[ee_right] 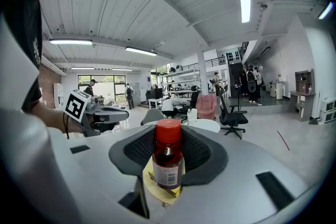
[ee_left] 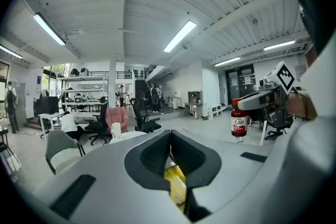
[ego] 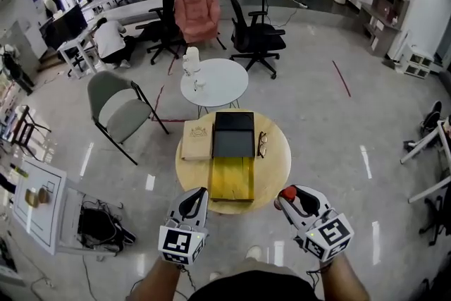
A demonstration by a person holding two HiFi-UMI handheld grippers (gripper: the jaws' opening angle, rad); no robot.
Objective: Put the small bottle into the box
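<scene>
**Bottle held at the bench's near edge**

The right claw [ee_right: 168,153] is clamped on the small bottle [ee_right: 168,161], red cap up, by the round bench's [ego: 276,155] near right edge. The left claw [ee_left: 169,153] is pressed together, empty. The yellow box [ego: 232,181] lies on the bench, just beyond and between the claws.

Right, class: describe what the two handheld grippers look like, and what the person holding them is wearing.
Both the left gripper and right gripper have pale grey shells with black ribbed pads set in a V-shaped mouth. Each carries a white cube printed with black square markers. No cables show. The person wears a dark top.
</scene>
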